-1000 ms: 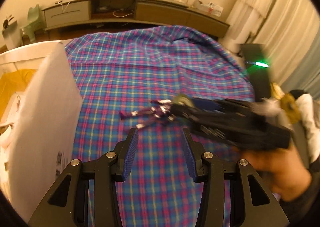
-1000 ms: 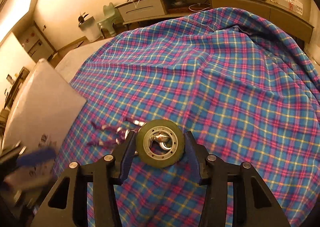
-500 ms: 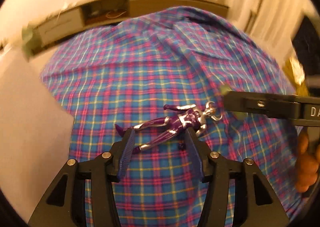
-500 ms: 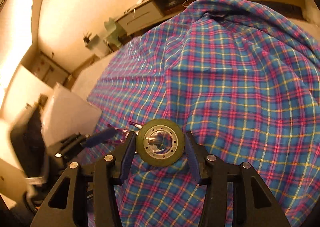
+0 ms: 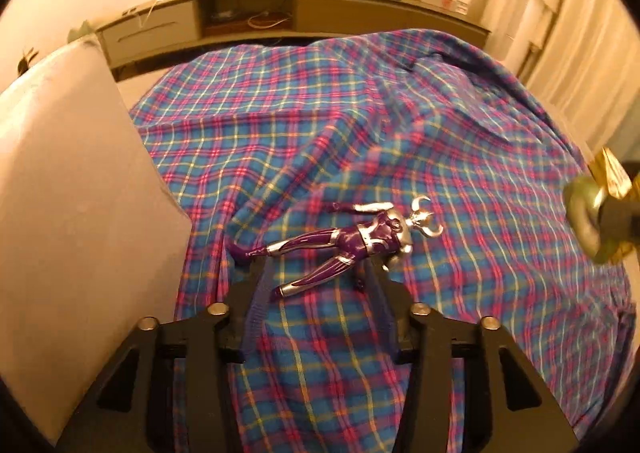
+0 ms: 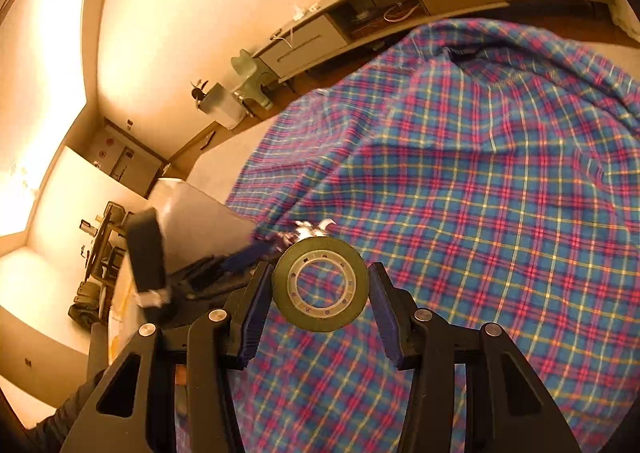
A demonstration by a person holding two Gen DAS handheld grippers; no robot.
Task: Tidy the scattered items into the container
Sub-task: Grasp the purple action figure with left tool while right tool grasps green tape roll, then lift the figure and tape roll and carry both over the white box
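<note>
Purple-silver figure (image 5: 352,241) straddled by left gripper (image 5: 320,273); tape roll (image 6: 320,284) carried by right gripper (image 6: 318,293).

Figure is laid flat on the plaid cloth (image 5: 400,133), just beside the white container wall (image 5: 72,213); left fingers (image 5: 256,293) are closing around its legs, pads not yet seen pressing. Green tape roll is clamped between right fingers (image 6: 254,301), raised above the cloth, right of the figure.
</note>
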